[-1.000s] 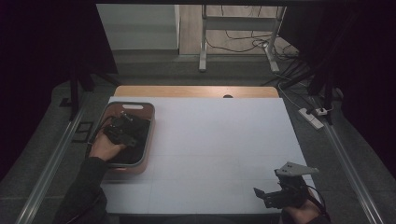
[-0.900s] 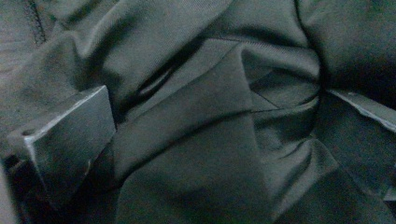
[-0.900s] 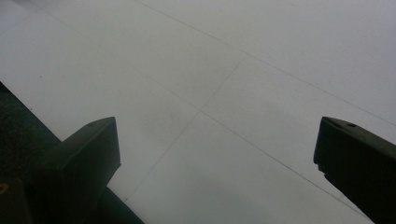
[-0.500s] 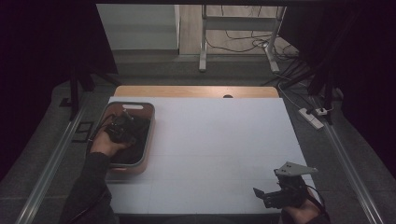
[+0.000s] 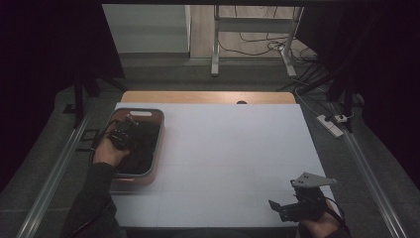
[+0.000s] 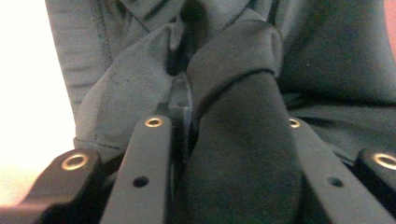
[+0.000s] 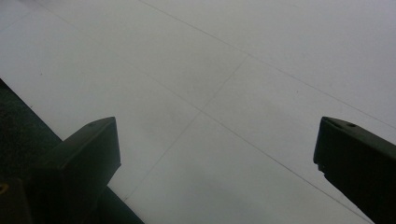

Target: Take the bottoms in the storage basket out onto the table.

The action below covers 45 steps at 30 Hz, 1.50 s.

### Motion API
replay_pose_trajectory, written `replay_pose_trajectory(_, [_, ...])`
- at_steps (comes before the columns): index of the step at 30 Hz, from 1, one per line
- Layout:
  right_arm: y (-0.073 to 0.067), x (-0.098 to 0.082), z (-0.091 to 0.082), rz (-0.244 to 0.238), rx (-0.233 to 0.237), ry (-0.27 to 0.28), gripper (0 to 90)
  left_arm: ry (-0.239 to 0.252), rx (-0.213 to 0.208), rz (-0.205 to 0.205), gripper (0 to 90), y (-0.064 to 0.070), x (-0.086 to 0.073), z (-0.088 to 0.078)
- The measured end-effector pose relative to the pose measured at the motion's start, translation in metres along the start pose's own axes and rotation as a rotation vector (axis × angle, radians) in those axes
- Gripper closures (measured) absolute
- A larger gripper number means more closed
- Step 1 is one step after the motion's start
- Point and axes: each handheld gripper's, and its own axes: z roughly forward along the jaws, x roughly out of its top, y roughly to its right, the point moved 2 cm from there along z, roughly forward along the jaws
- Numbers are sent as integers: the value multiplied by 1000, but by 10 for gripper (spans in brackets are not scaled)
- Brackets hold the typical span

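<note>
Dark garment (image 6: 243,140) in basket (image 5: 157,144), pinched by left hand-held gripper (image 6: 184,121), right hand-held gripper (image 7: 215,154) spread wide.

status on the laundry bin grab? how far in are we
Done: the left tongs are down in the bin and shut on a fold of dark cloth.
In hand: that pinch; the cloth sits inside the bin, not lifted out.
Left: pulling it out onto the white table. The right tongs wait open at the near right corner, holding nothing.
</note>
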Motion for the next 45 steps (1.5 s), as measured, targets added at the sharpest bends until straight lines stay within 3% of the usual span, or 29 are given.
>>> replay_pose_trajectory(2, [0, 0, 0, 0, 1, -1, 4, 10, -3, 8, 722, 0, 1, -3])
replay_pose_trajectory(5, [0, 0, 0, -2, 2, 1, 4, 66, -6, 17, 730, 1, 1, -14])
replay_pose_trajectory(11, [0, 0, 0, -5, 3, 0, 4, 186, -35, -1, 733, -1, 0, -40])
replay_pose_trajectory(21, [-1, 0, 0, -9, 3, -1, 4, 306, -67, -20, 731, -5, -2, -70])
replay_pose_trajectory(31, [-1, 0, -1, -12, 3, 1, 4, 396, -59, 1, 731, 4, 1, -97])
replay_pose_trajectory(37, [-1, -1, -1, -11, 3, 1, 4, 444, -50, -19, 730, 7, 3, -110])
replay_pose_trajectory(45, [-1, -1, -1, -9, 4, 1, 4, 494, -40, -14, 730, 13, 2, -129])
